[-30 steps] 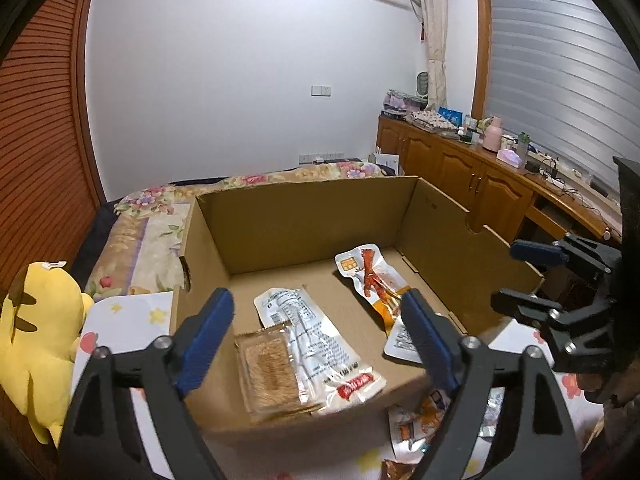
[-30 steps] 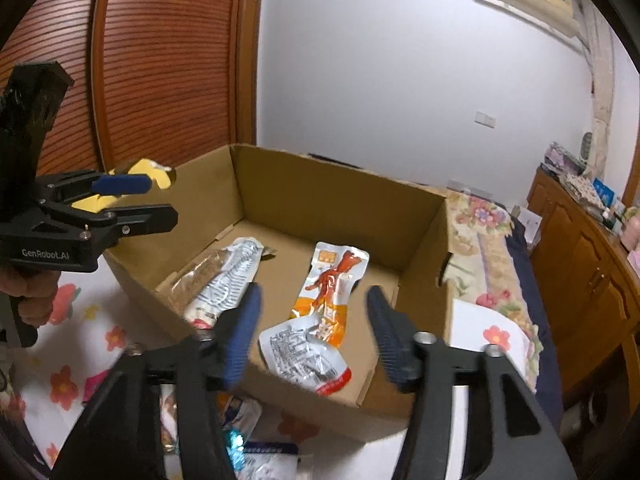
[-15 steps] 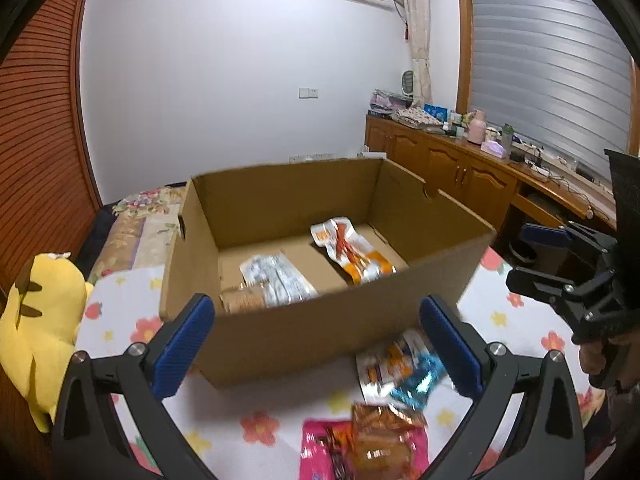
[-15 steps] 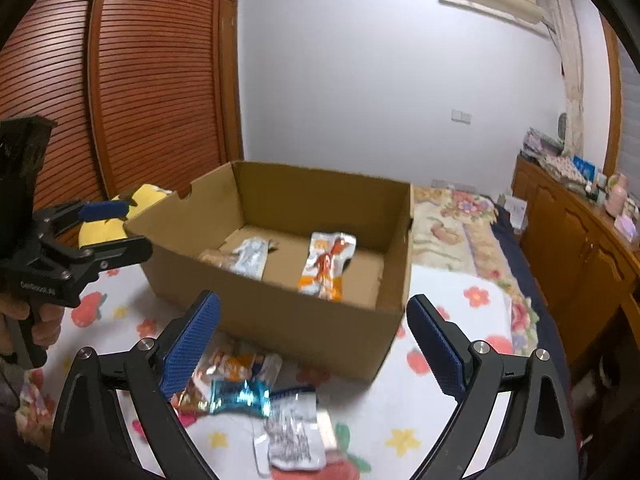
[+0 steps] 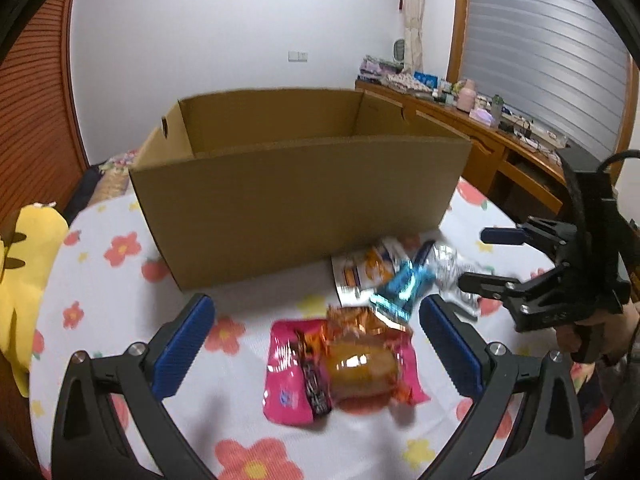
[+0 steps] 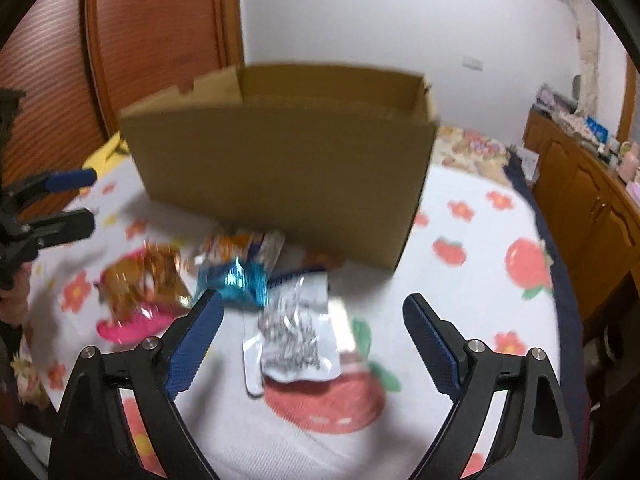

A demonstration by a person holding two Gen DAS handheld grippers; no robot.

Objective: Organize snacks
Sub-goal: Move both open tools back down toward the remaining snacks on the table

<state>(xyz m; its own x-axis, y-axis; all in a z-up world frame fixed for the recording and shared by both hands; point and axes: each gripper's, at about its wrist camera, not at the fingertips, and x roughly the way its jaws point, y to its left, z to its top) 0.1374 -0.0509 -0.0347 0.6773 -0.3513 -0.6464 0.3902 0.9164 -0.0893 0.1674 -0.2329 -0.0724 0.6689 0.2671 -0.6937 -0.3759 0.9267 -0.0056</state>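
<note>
Two hand-held claws hover over a flowered tablecloth (image 5: 120, 248). The left claw (image 5: 316, 344) stands wide apart and empty; between its jaws lies an orange bun packet (image 5: 360, 356) on a pink packet (image 5: 286, 376). The right claw (image 6: 312, 344) has just been opening and now narrows slightly, nothing pressed; a silver packet (image 6: 296, 328) lies between its jaws, a blue one (image 6: 240, 280) just ahead to the left. The cardboard box (image 5: 296, 204) stands beyond both, its inside hidden. Several snacks remain outside, so sorting looks unfinished.
</note>
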